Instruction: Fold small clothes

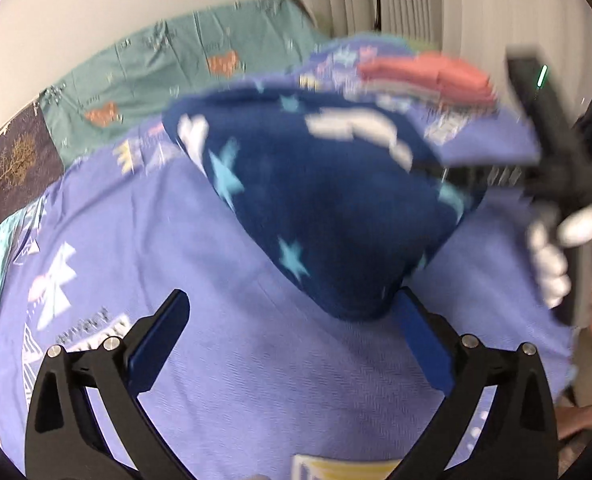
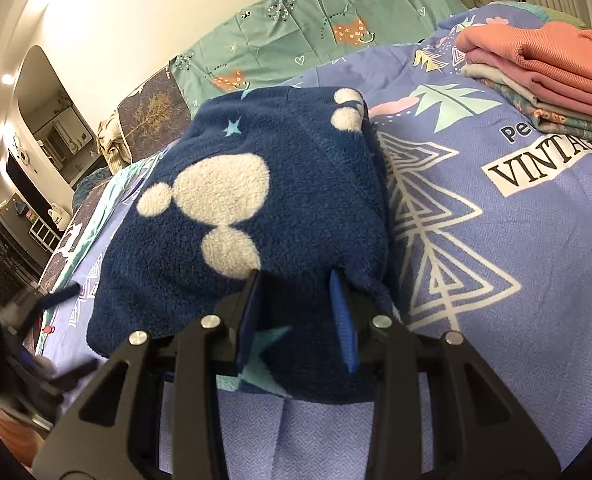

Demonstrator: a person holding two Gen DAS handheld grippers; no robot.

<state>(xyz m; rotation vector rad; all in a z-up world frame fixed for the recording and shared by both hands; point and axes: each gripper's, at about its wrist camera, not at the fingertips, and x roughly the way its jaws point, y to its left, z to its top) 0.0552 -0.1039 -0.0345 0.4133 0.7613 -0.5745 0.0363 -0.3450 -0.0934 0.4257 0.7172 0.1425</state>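
Observation:
A folded navy fleece garment with white blobs and light blue stars is on the purple bedspread. My right gripper is shut on its near edge, fleece between the blue pads. In the blurred left wrist view the same garment hangs lifted above the bedspread. My left gripper is open and empty, its right finger just below the garment's lowest corner. The right gripper's body and a white-gloved hand show at the right.
A stack of folded clothes, pink on top, sits at the far right of the bed; it also shows in the left wrist view. A teal patterned sheet lies behind. The bed edge and floor are at the right.

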